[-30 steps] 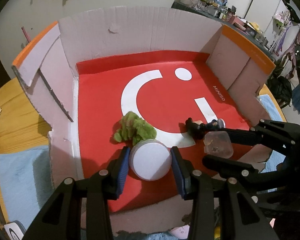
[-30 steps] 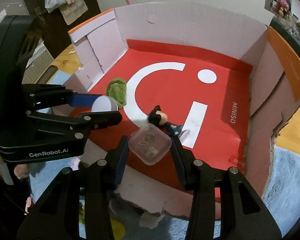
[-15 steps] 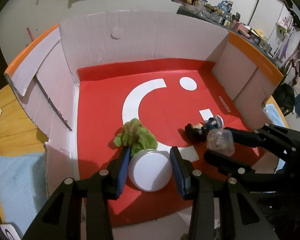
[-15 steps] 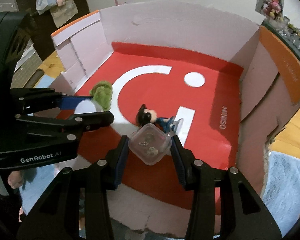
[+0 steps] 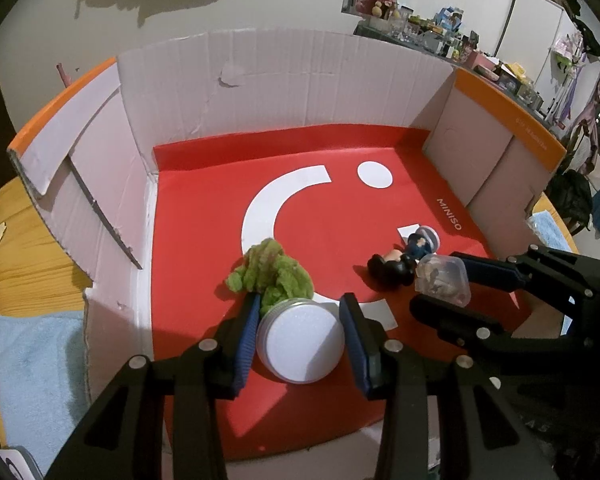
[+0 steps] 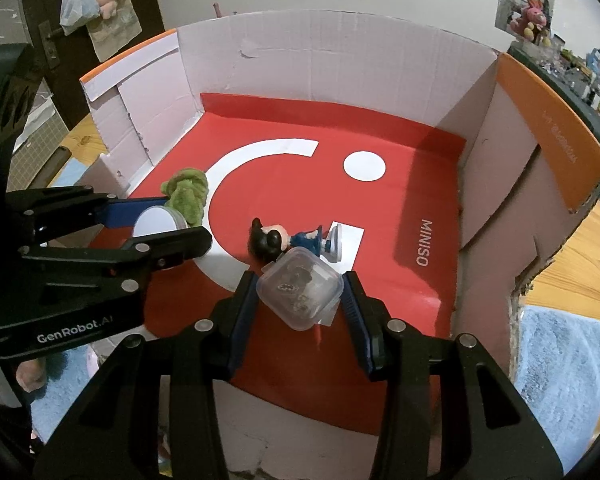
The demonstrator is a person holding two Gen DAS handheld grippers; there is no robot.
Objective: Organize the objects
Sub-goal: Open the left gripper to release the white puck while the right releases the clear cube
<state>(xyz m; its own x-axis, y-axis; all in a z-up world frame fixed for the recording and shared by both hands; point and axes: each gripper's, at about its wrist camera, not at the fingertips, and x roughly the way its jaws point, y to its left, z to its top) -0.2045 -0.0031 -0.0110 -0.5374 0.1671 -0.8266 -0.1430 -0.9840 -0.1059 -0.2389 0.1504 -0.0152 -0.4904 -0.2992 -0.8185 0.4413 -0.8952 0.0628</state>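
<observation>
My left gripper (image 5: 300,320) is shut on a round white-lidded tin (image 5: 302,342), held low over the red floor of an open cardboard box (image 5: 284,80). My right gripper (image 6: 300,292) is shut on a small clear plastic container (image 6: 300,292) with dark bits inside, also inside the box front. A green plush toy (image 5: 270,272) lies just beyond the tin. A small black-haired figurine (image 6: 284,238) lies on its side just beyond the clear container. The right gripper also shows in the left wrist view (image 5: 444,284), the left one in the right wrist view (image 6: 160,224).
The box has white walls with orange flaps (image 6: 552,132) and a red MINISO sheet (image 5: 340,200) on its floor. It stands on a wooden table (image 5: 16,248) with blue cloths (image 6: 560,352) at both sides. Cluttered shelves (image 5: 460,48) stand behind.
Both grippers have moved forward and down into the box with their objects. The tin now sits against the green plush and the clear container close to the figurine.
</observation>
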